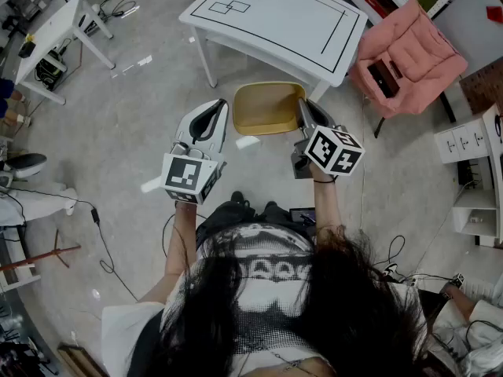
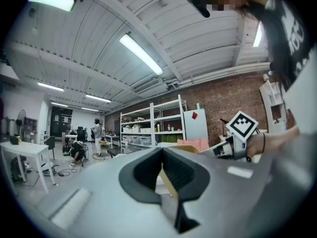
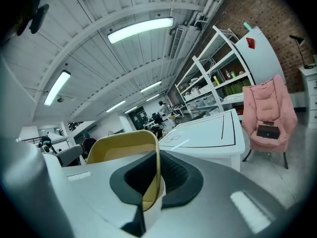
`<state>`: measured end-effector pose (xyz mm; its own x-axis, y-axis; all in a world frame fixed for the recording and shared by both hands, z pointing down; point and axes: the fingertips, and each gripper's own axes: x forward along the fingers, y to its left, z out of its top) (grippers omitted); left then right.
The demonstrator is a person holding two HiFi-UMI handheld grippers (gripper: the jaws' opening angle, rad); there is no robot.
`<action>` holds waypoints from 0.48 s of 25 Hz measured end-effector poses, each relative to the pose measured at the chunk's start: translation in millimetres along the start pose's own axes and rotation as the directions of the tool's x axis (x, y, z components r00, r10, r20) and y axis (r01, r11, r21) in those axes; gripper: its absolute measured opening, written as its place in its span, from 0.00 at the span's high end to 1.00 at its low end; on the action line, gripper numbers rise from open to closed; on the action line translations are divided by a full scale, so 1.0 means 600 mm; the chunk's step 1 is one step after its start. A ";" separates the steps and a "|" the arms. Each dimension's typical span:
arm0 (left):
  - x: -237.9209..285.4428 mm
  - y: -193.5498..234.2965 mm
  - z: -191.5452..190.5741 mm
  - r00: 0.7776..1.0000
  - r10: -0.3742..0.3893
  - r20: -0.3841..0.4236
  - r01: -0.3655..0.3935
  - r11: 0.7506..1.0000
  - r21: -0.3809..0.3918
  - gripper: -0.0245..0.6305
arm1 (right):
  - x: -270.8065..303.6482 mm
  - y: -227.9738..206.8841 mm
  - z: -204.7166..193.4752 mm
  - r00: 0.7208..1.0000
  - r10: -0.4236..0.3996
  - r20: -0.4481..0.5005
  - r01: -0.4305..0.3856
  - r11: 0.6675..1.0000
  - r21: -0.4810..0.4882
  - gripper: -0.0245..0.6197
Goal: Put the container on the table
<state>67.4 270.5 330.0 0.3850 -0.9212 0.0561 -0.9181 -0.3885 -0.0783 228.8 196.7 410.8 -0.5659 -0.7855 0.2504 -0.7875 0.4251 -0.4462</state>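
From the head view, the container [image 1: 267,107], a yellow tub, hangs in the air just short of the table's [image 1: 275,18] near edge, over the floor [image 1: 118,108] and not on the table. It is carried between 2 grippers. The left gripper [image 1: 222,112] has the container's side farther from the pink chair [image 1: 405,53], which stands beside the table, and the right gripper [image 1: 303,108] has the side nearer that chair. In the left gripper view, the left gripper [image 2: 162,171] has its jaws closed narrow on a thin yellow wall of the container [image 2: 169,185], pinched between the 2 dark pads. In the right gripper view, the right gripper [image 3: 155,178] is likewise clamped on the container's [image 3: 124,145] wall, which curves up past the pads, with the table [image 3: 208,133] just beyond it and the chair [image 3: 270,115] beside that table.
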 end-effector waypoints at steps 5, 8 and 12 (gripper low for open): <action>-0.006 0.038 -0.008 1.000 -0.001 0.010 0.001 1.000 0.002 0.96 | 0.021 0.025 -0.007 1.000 0.001 0.003 -0.001 1.000 0.000 0.94; -0.010 0.058 -0.014 1.000 -0.004 0.007 0.004 1.000 -0.002 0.96 | 0.033 0.037 -0.011 1.000 -0.004 0.010 0.004 1.000 -0.001 0.94; -0.019 0.087 -0.024 1.000 -0.008 0.009 0.008 1.000 -0.008 0.96 | 0.049 0.054 -0.021 1.000 -0.010 0.008 0.010 1.000 -0.007 0.94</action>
<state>13.6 260.9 339.5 0.3933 -0.9182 0.0481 -0.9156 -0.3959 -0.0699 183.7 193.2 414.6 -0.5560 -0.7933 0.2481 -0.7949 0.4202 -0.4377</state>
